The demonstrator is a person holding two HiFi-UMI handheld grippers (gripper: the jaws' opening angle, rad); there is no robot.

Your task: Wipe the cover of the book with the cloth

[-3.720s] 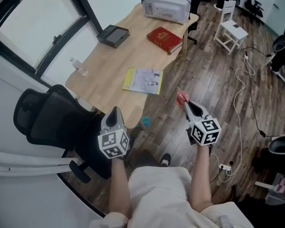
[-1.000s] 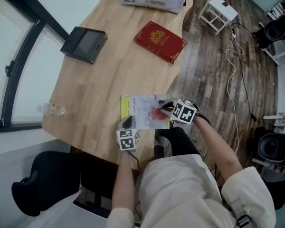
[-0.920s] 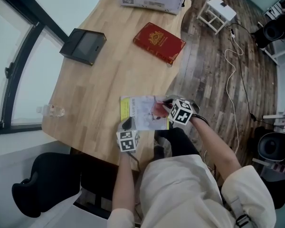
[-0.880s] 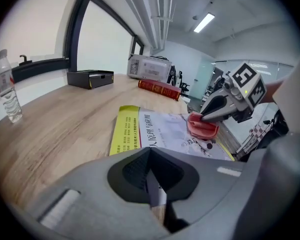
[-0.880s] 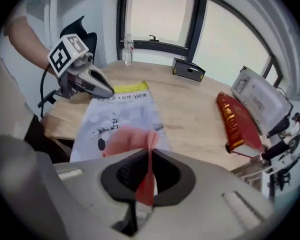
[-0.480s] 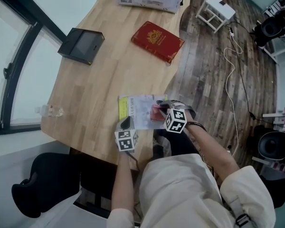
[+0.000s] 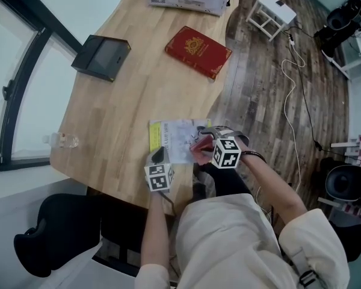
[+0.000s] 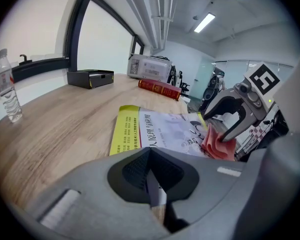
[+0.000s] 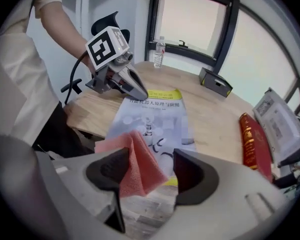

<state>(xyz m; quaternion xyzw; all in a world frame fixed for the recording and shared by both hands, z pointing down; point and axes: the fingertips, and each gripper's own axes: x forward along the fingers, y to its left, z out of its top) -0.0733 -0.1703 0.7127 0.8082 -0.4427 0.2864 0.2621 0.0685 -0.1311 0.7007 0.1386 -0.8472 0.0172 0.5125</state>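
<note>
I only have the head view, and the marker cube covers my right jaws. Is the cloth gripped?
Observer: No. In the right gripper view the right gripper has its jaws opening. The cloth stands loose between them, leaning on one jaw.
Operator: Where is it on the book?
Observer: At the end of the book nearest that gripper. The cover beyond it is bare.
Operator: And my left?
Observer: The left gripper has its jaws together, with its tip at the book's yellow edge.
</note>
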